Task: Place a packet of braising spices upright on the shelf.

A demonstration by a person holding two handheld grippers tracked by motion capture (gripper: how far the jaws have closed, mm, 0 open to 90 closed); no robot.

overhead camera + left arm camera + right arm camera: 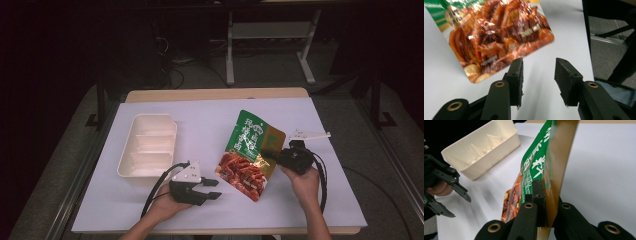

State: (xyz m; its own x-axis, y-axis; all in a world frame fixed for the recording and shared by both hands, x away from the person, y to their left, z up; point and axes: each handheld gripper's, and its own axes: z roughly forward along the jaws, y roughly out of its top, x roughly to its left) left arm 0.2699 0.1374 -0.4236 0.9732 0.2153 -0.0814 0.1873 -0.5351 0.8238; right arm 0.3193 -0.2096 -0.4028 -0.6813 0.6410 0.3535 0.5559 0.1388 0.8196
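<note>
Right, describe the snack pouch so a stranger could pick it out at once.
On the white table sheet, look right of the cream divided tray. The snack pouch hangs there, pinched at its edge by the right gripper. It alone is printed: green top with white characters, glossy reddish-brown food pictured below.

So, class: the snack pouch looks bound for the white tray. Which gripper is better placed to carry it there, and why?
The right gripper: its fingers are already clamped on the snack pouch. The left gripper sits nearer the white tray, but its fingers are open and empty.
</note>
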